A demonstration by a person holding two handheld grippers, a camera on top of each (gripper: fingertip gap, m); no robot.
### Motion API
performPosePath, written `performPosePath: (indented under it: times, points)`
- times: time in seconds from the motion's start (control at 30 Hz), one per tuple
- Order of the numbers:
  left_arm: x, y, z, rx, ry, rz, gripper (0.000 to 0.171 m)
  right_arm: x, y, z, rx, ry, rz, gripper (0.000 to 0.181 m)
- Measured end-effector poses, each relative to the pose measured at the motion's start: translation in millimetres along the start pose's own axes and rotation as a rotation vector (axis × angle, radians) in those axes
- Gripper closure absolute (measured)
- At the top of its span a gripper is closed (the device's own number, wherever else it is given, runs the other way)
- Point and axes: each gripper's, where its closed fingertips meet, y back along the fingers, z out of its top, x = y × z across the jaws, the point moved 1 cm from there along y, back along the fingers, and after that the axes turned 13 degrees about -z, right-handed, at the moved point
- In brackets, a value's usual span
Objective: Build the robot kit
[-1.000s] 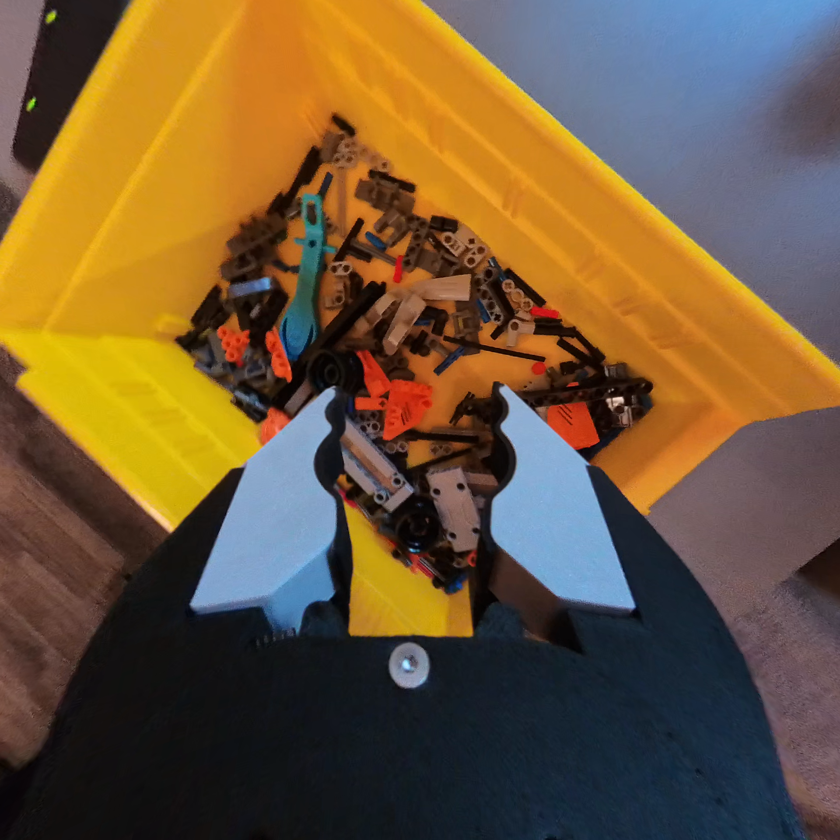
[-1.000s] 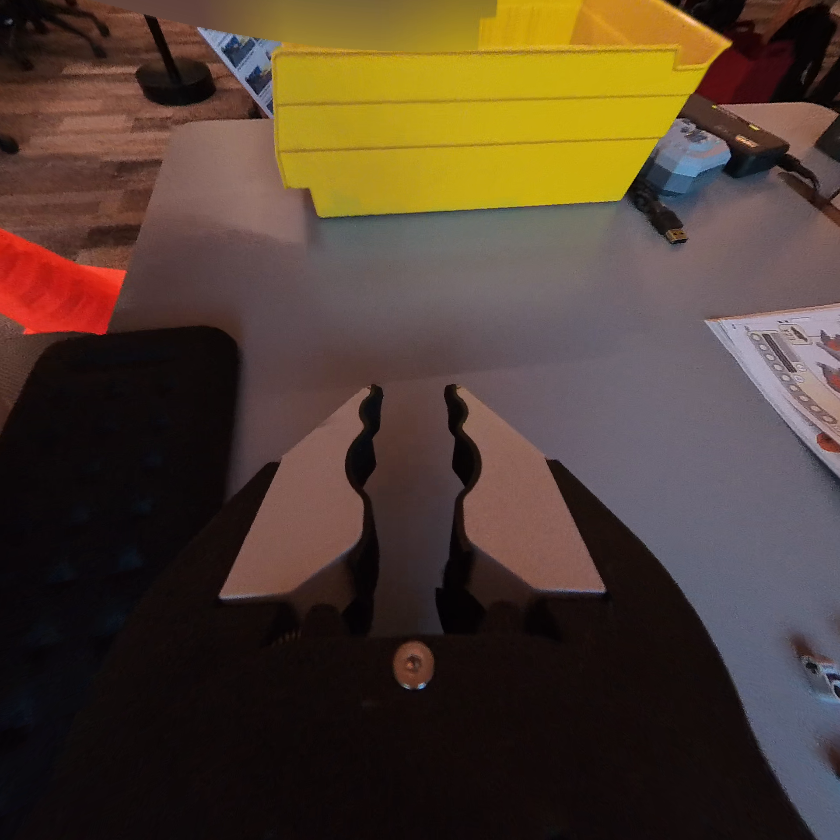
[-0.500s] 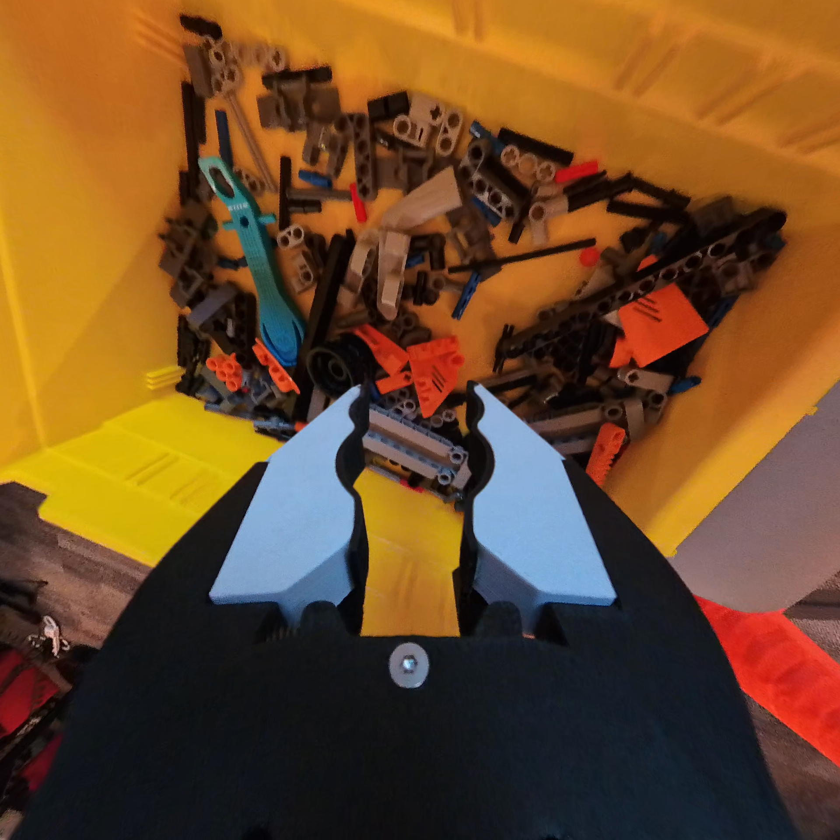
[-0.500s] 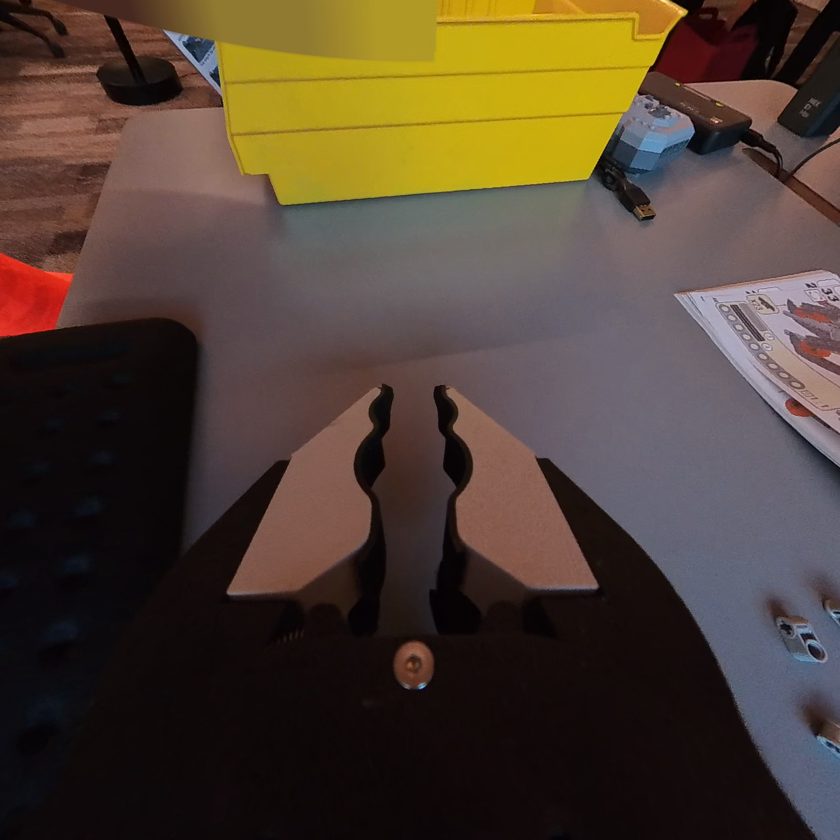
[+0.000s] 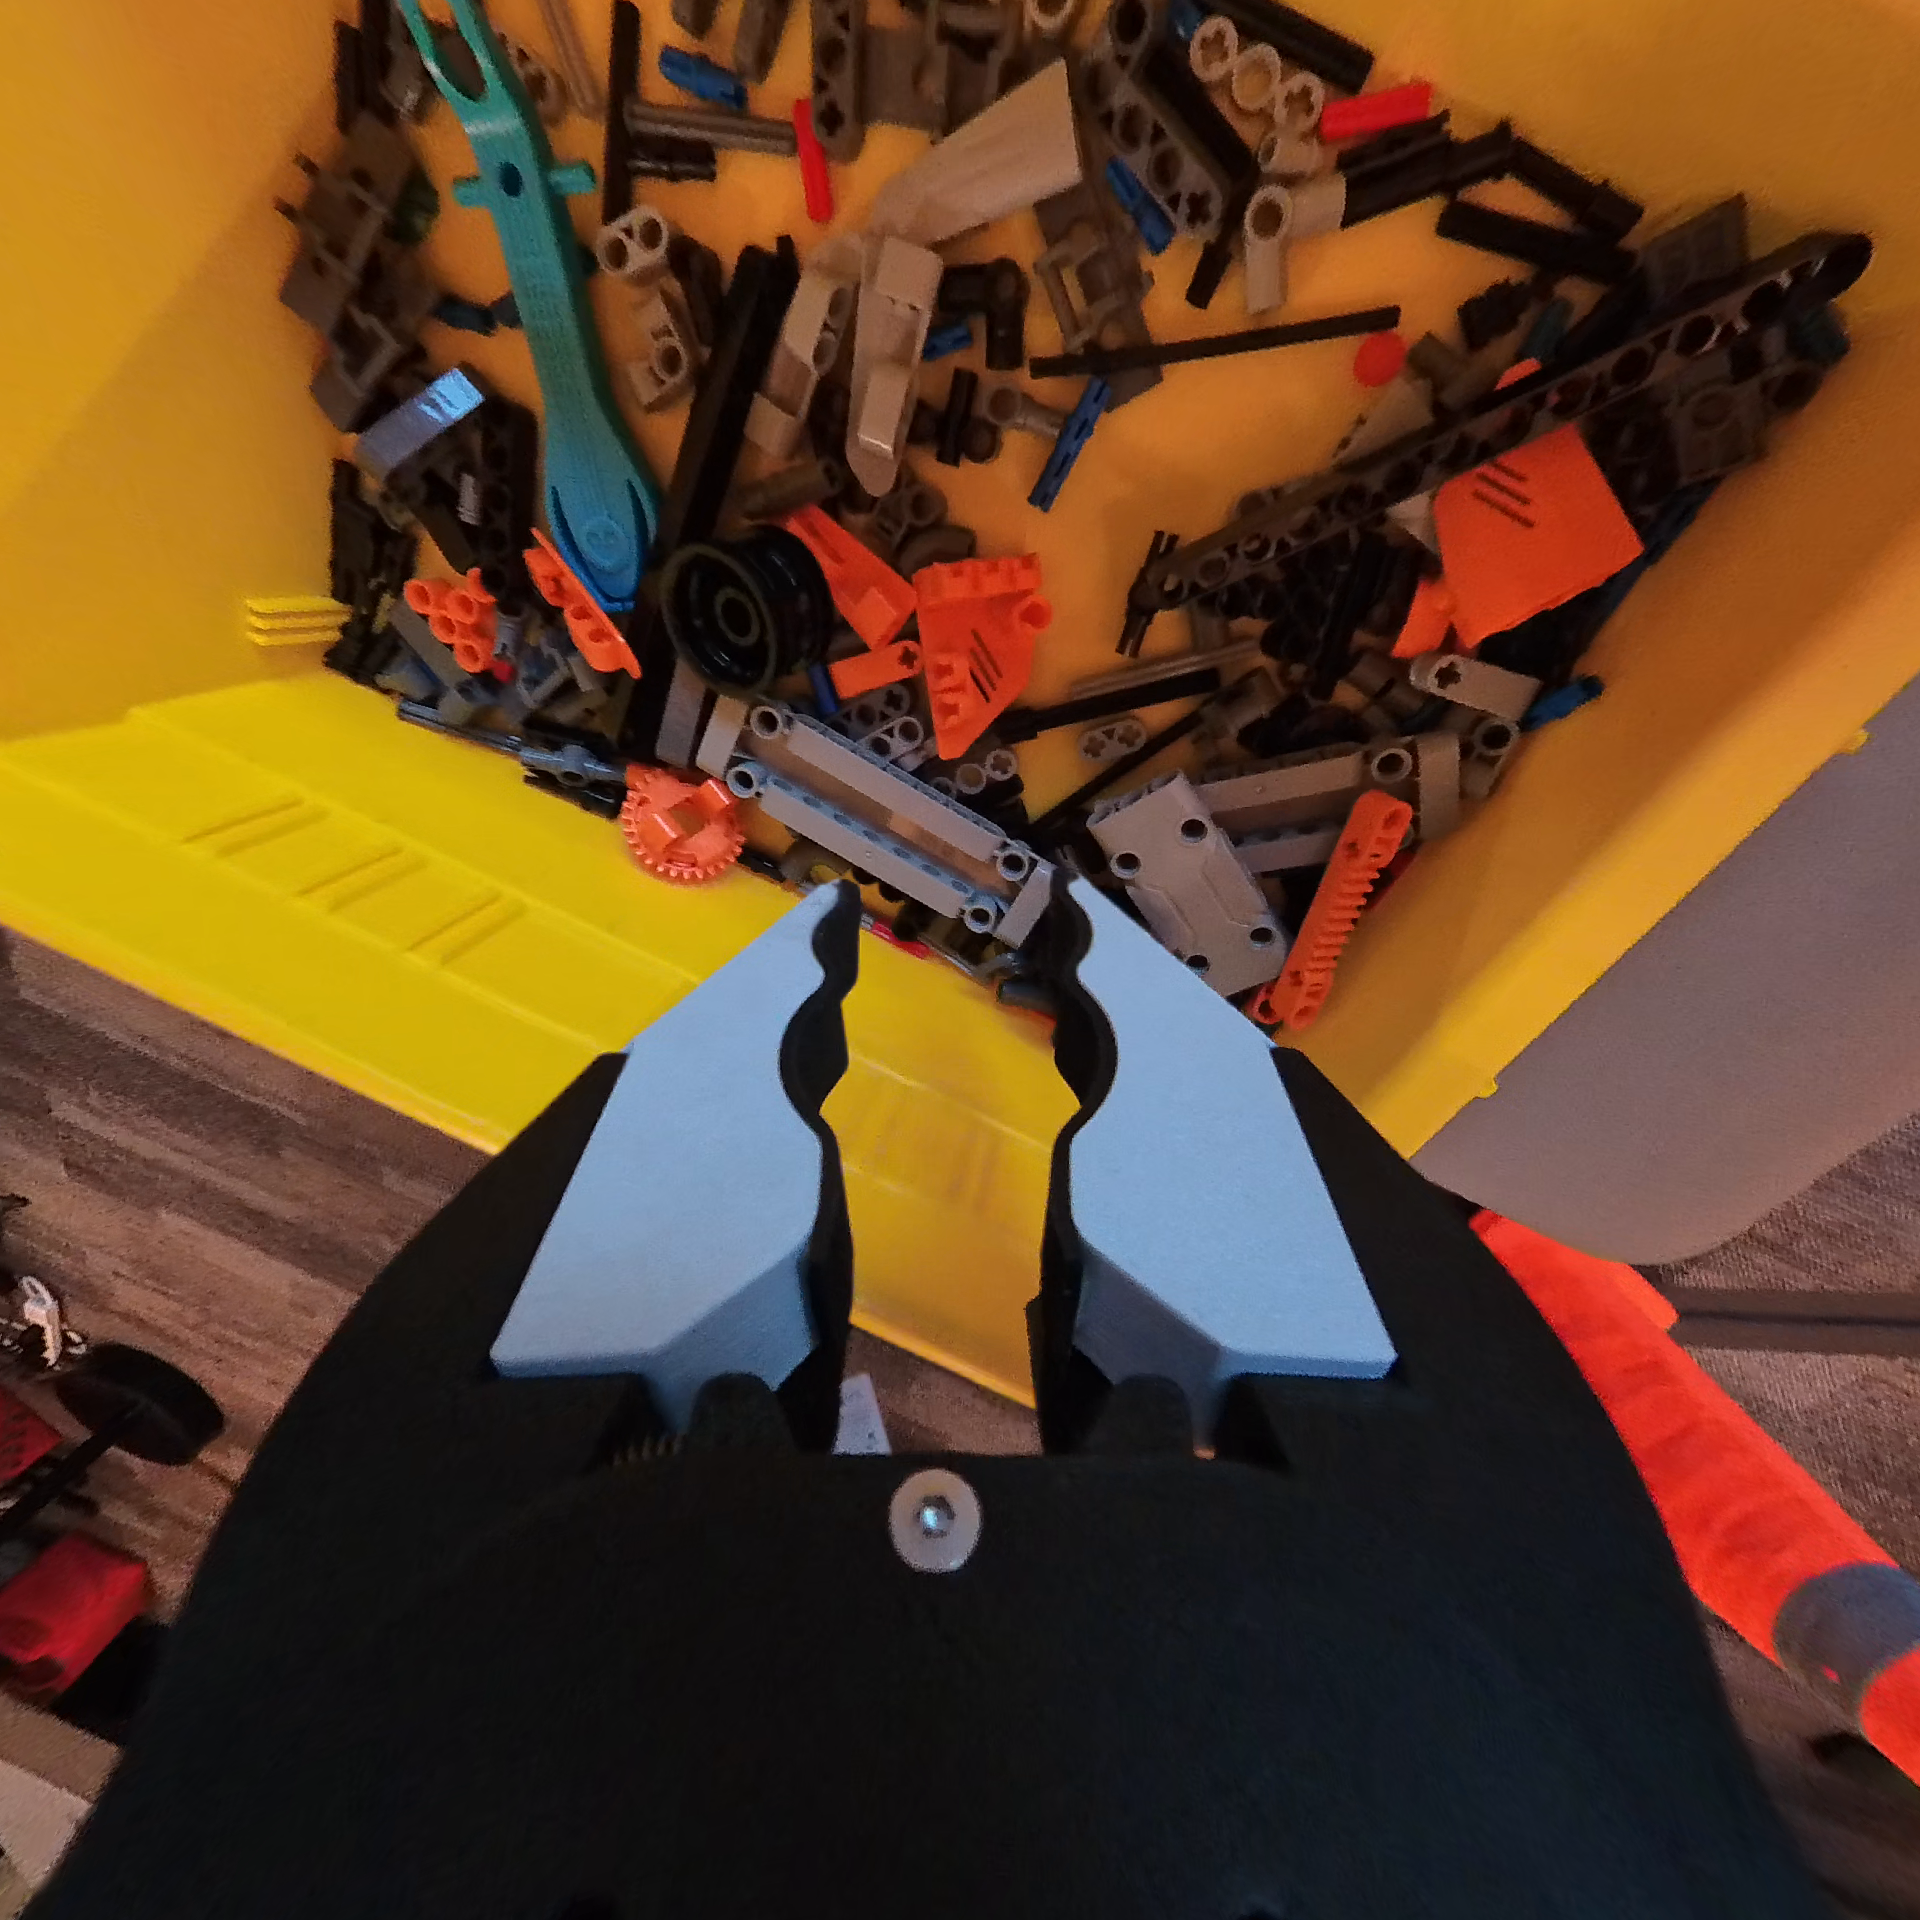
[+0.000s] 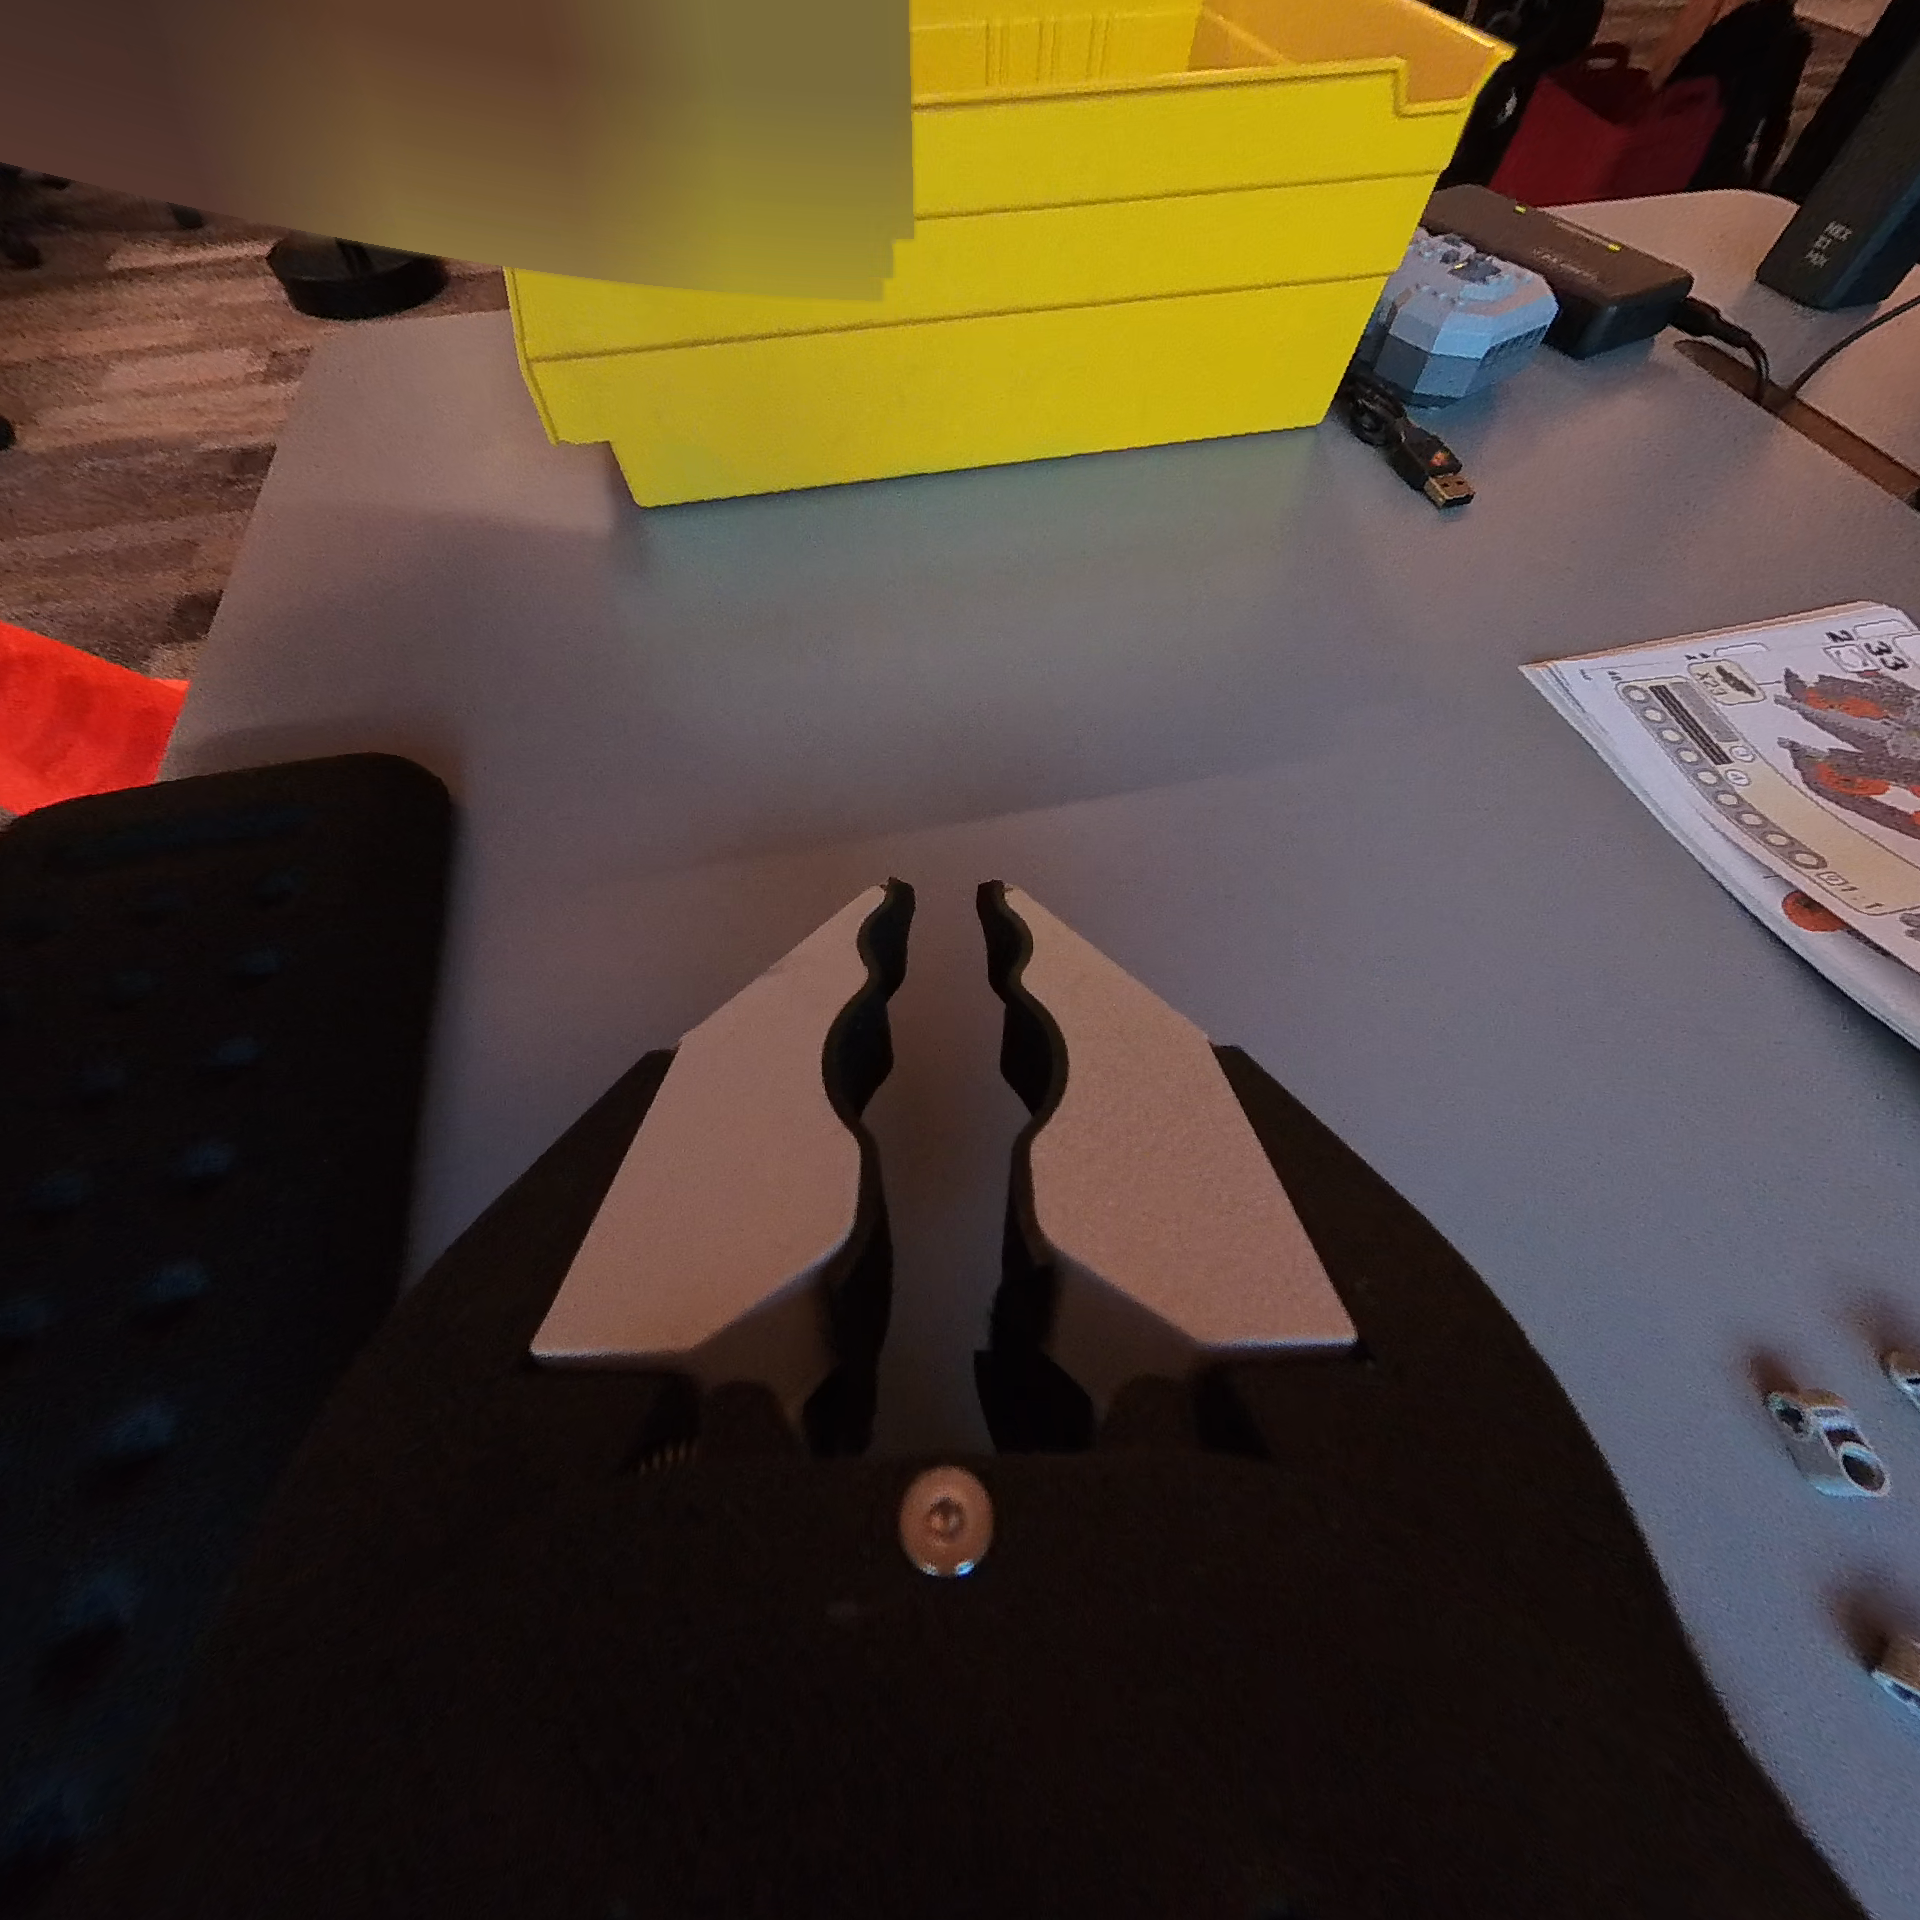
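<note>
The left gripper (image 5: 954, 906), half open and holding nothing, hangs just before a long grey plastic beam (image 5: 868, 816) in the yellow plastic bin (image 5: 343, 914). The right gripper (image 6: 945, 896), a little open and holding nothing, is over the grey table (image 6: 1039, 665).

The yellow bin's (image 6: 987, 343) upper left part is covered by a blurred patch. The booklet (image 6: 1766, 790) is cut off by the right edge, as are small blurred pieces (image 6: 1907, 1673) on the desk (image 6: 1039, 675).

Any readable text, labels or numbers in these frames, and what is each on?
Instruction booklet: printed numbers beside diagrams; writing is not copied here.
Dark upright box: light lettering; not copied.
Black adapter: faint marking, too blurred to read.
Yellow bin and its parts: nothing legible.
</note>
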Motion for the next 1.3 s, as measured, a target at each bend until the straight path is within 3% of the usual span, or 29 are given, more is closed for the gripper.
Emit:
performPosePath:
  times: [0.13, 0.23, 0.37, 0.5, 0.63, 0.73, 0.8, 0.9, 1.07, 1.1, 1.13, 1.17, 1.2, 1.3]
  points:
    - [0.0, -15.0, -4.8, 0.063, 0.014, -0.02, 0.138, -0.6, 0.4, 0.1, -0.002, -0.008, 0.003, 0.168]
    - [14.6, -20.1, -3.9, 0.098, 0.067, 0.046, 0.143, 0.7, 0.3, -1.1, 0.003, 0.001, 0.004, 0.168]
    - [28.5, -20.7, 4.7, 0.037, 0.301, 0.054, 0.13, 2.1, -0.3, -3.2, 0.015, 0.021, 0.004, 0.168]
    - [25.2, -31.7, 4.6, 0.001, 0.569, -0.033, 0.134, 2.9, -0.6, -4.1, 0.02, 0.031, 0.008, 0.168]
    - [25.6, -37.5, -1.0, 0.038, 0.646, -0.023, 0.137, 3.1, -0.4, -3.9, 0.018, 0.024, 0.018, 0.168]
    - [26.1, -40.5, -11.7, 0.138, 0.695, -0.011, 0.15, 3.3, -0.4, -4.1, 0.019, 0.027, 0.022, 0.169]
    - [31.4, -41.2, -15.8, 0.201, 0.684, 0.012, 0.163, 3.8, -0.3, -4.3, 0.019, 0.03, 0.026, 0.169]
    - [48.9, -33.4, -1.8, 0.133, 0.657, 0.052, 0.166, 4.2, -0.2, -4.2, 0.018, 0.03, 0.031, 0.169]
    - [70.5, -13.1, 55.5, -0.138, 0.57, 0.014, 0.166, 3.9, -1.0, -4.9, 0.026, 0.019, 0.041, 0.169]
    - [71.0, -12.8, 68.4, -0.186, 0.518, -0.009, 0.164, 3.7, -0.7, -4.6, 0.024, 0.018, 0.041, 0.169]
    - [73.7, -13.0, 73.1, -0.196, 0.483, 0.006, 0.14, 3.5, -0.4, -4.5, 0.022, 0.02, 0.038, 0.169]
    - [76.4, -13.3, 69.1, -0.164, 0.47, 0.039, 0.121, 3.5, -0.1, -4.8, 0.022, 0.024, 0.036, 0.169]
    - [74.8, -13.1, 62.9, -0.126, 0.462, 0.051, 0.122, 3.5, 0.3, -5.3, 0.023, 0.029, 0.034, 0.169]
    - [49.9, -9.1, 38.1, -0.049, 0.453, -0.019, 0.149, 4.2, 0.8, -6.0, 0.025, 0.036, 0.036, 0.169]
